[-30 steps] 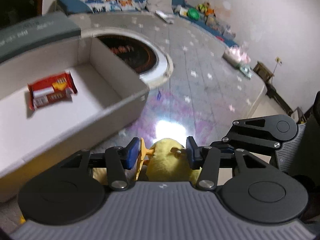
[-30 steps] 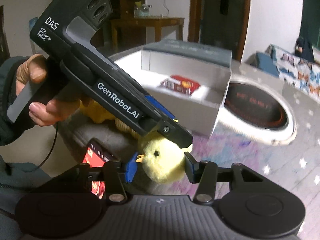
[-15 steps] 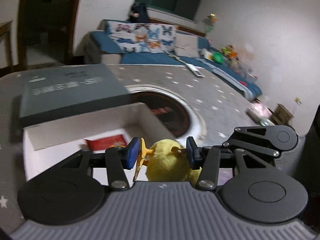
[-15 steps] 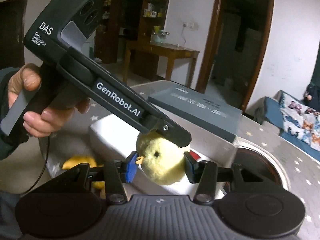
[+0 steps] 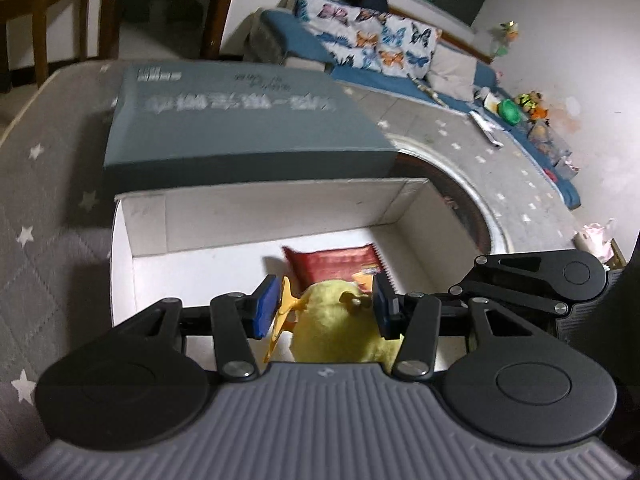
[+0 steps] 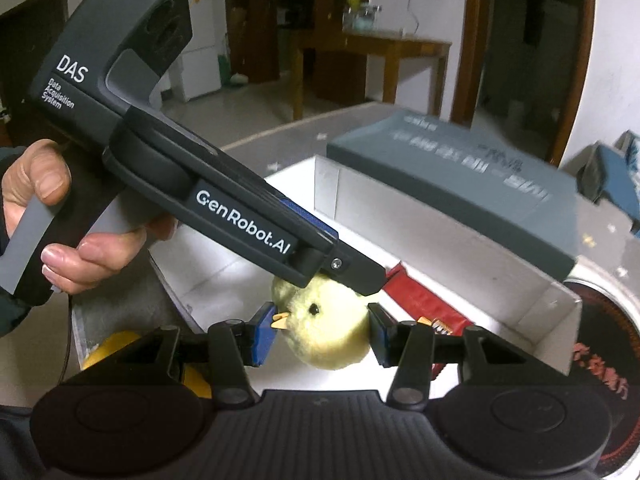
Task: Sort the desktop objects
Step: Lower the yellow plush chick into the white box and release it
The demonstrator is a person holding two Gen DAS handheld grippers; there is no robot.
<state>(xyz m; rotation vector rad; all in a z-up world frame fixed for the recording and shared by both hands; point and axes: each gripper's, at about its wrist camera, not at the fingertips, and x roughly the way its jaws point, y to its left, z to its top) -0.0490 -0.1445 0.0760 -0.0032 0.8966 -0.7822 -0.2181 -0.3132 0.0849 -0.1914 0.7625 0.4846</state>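
1. We stand over a grey, star-patterned table [image 5: 48, 200]. A flat grey lid [image 5: 240, 128] lies at the far side.
2. An open white box [image 5: 260, 216] sits just in front of the lid and touches it. We judge it to be the sorting bin for this step.
3. The left gripper [image 5: 324, 309], held in a person's hand [image 6: 60, 240], hangs above the inside of the box. Its blue pads are narrowed onto a yellow plush chick [image 5: 332, 322], pinching it at the sides.
4. The right gripper [image 6: 318, 334] sits close by, its jaws flanking the same chick. We cannot tell whether its pads press the plush or only frame it.
5. The chick is in the air over the near part of the box floor, not yet resting on it.
6. A red snack packet [image 5: 332, 260] lies flat on the box floor, just beyond the chick.
7. To do this well, we would lower the chick until it is below the box rim, aiming for bare white floor beside the packet. We would then widen the jaws slowly, because soft plush can cling to a pad. The right gripper should stay clear of the release so that the toy is not dragged back out.
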